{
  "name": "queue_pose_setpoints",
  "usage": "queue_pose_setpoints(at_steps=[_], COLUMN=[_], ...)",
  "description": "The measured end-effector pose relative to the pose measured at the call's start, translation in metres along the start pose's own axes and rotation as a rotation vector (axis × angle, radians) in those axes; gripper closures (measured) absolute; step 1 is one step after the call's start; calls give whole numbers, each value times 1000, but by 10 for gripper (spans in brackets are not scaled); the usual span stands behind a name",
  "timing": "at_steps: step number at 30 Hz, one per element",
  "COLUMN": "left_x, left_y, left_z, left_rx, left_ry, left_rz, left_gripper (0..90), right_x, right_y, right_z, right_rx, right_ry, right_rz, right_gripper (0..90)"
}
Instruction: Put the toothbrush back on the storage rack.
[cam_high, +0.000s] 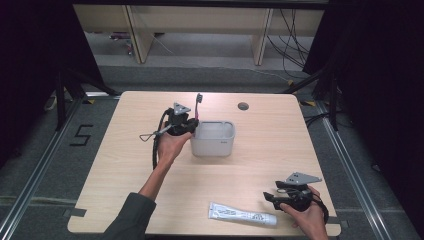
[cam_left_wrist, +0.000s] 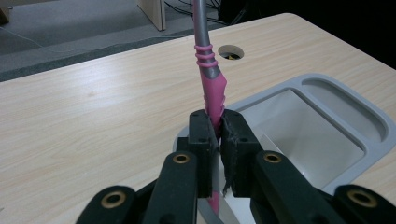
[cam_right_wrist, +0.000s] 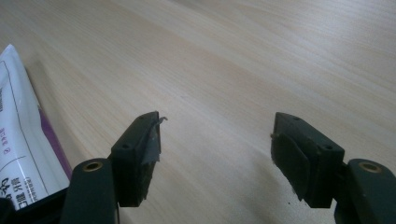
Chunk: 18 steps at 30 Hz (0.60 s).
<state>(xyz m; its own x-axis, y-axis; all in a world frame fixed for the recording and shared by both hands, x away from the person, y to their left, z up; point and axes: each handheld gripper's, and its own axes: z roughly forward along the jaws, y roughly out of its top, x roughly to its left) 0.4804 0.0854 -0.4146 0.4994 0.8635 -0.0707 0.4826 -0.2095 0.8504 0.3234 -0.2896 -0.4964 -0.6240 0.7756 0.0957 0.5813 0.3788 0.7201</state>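
A pink and grey toothbrush (cam_left_wrist: 209, 84) stands nearly upright, its bristle head (cam_high: 198, 98) at the top, above the left edge of a grey plastic cup-like bin (cam_high: 214, 138). My left gripper (cam_left_wrist: 219, 126) is shut on the pink handle, just over the bin's rim (cam_left_wrist: 373, 116). A white toothpaste tube (cam_high: 242, 214) lies flat near the table's front edge. My right gripper (cam_right_wrist: 215, 140) rests low over the wood just right of the tube (cam_right_wrist: 18, 140), jaws wide apart with nothing between them.
The light wooden table (cam_high: 260, 165) has a round cable hole (cam_high: 243, 106) near its back edge. Beyond the table are wooden furniture legs and loose cables on a grey floor. Black curtains stand at both sides.
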Motion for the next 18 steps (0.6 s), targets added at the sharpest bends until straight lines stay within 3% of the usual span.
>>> queue_pose_setpoints(at_steps=[18], left_x=[3], left_y=[-1], left_z=[-1], left_rx=[57], left_ry=[29], left_rz=[39], left_gripper=[818], right_x=[0], right_y=[0], right_z=[1], right_rx=[9], right_ry=[12], right_rz=[3], right_gripper=[340])
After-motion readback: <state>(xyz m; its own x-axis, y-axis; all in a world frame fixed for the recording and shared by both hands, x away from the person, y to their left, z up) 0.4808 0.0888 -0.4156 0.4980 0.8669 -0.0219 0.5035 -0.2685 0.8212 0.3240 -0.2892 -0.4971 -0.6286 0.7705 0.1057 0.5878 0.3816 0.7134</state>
